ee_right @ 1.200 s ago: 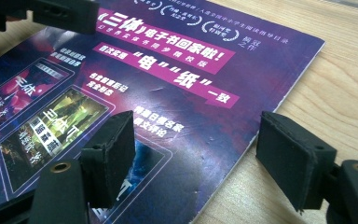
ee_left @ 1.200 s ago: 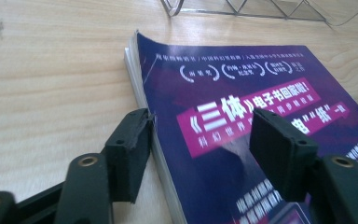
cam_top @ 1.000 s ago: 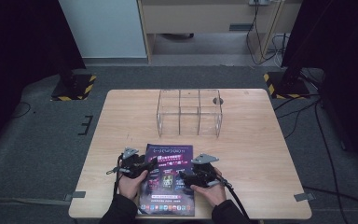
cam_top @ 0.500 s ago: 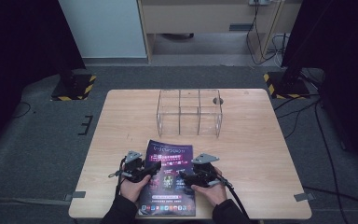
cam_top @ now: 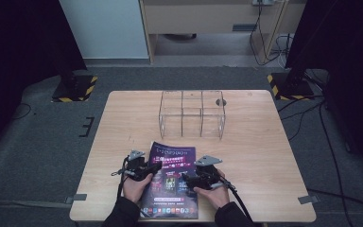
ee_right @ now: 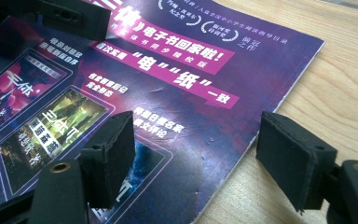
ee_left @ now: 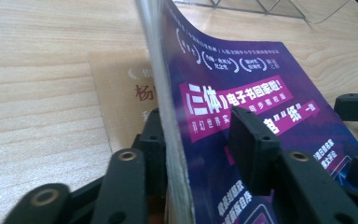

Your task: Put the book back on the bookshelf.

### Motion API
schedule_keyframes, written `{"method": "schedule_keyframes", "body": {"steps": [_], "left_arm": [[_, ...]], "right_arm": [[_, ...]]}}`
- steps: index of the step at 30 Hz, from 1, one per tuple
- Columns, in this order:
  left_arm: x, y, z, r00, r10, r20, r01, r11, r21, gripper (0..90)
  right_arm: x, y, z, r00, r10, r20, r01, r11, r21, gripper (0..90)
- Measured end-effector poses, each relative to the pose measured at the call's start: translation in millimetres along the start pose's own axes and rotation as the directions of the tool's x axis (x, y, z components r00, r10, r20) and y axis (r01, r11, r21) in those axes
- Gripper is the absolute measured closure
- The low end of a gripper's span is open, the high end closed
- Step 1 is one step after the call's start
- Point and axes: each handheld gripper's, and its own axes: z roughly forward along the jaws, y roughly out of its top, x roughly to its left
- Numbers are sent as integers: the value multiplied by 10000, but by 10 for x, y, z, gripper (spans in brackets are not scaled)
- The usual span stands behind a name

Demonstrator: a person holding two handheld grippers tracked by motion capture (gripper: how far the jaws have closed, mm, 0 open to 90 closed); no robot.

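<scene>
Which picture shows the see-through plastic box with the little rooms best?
The high view: the whole clear plastic divided box stands on the wooden table beyond the purple magazine. The left gripper view catches just its bottom edge at the top.

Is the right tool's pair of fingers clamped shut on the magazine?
No: in the right gripper view the right gripper stands wide open, one of its fingers over the magazine cover, the other over bare table.

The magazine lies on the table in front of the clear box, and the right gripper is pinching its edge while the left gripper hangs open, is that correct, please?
The sides are swapped. The left gripper pinches the magazine edge, as the left gripper view shows; the right gripper hangs open over its cover. The clear box stands behind it.
</scene>
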Motion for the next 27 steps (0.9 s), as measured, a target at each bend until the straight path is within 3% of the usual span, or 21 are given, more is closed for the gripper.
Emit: {"method": "schedule_keyframes", "body": {"steps": [3, 8, 14, 20, 27], "left_arm": [[-25, 7, -19, 10000, 49, -28, -50, 9999, -107, 680], [-112, 37, -62, 9982, 569, -201, -575, 9979, -283, 785], [-203, 89, -164, 9964, 845, 83, -836, 9936, -764, 823], [-347, 135, -292, 9874, 1521, 444, -1438, 9780, -1514, 825], [-420, 175, -451, 9841, 1606, 754, -1405, 9651, -2208, 826]], "right_arm": [[-1, -1, -1, 10000, 61, 16, -61, 10000, -12, 279], [-19, -4, -8, 9998, 179, -79, -180, 9998, -83, 279], [-83, 25, -102, 9987, 429, -271, -444, 9974, -574, 270], [-168, 68, -193, 9964, 693, -484, -735, 9932, -906, 238], [-220, 73, -229, 9938, 858, -707, -932, 9896, -1096, 200]]}}
